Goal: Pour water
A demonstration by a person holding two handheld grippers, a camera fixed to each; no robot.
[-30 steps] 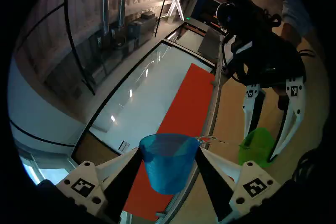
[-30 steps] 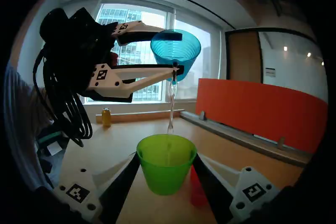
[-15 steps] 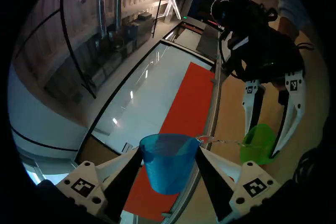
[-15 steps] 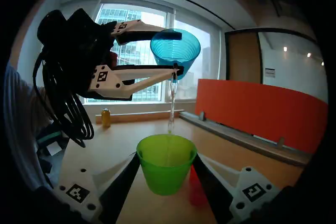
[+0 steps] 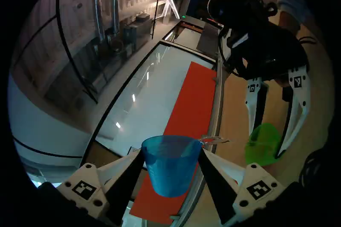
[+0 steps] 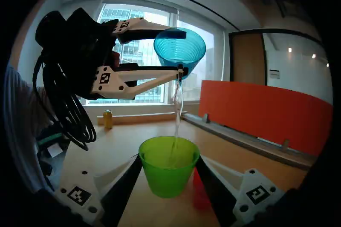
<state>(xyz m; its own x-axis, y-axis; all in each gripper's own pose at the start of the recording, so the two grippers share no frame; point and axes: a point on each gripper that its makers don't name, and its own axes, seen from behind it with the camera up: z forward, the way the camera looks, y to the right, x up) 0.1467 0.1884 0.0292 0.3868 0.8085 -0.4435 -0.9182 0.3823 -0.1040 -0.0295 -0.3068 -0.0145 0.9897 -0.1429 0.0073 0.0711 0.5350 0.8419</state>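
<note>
Worked over one wooden bench (image 6: 119,146), one orange panel (image 6: 264,107) standing along one edge. Counted two grippers: left gripper (image 6: 183,53) clamped on one blue cup (image 5: 171,165), tipped and raised well above the bench; right gripper (image 6: 169,163) clamped on one green cup (image 6: 169,176), upright, low by the bench and right under the blue rim. Could not tell whether it was resting or lifted. Judged as mid-pour — saw one thin water stream (image 6: 177,116) falling from the blue lip into the green mouth, near its middle. To do it well, needed a slow tilt, lip over green centre, green cup level, firm grip on both. Noted one yellow can (image 6: 108,119) at the bench's window edge, and one red thing (image 6: 198,186) just behind the green cup — unidentified.
</note>
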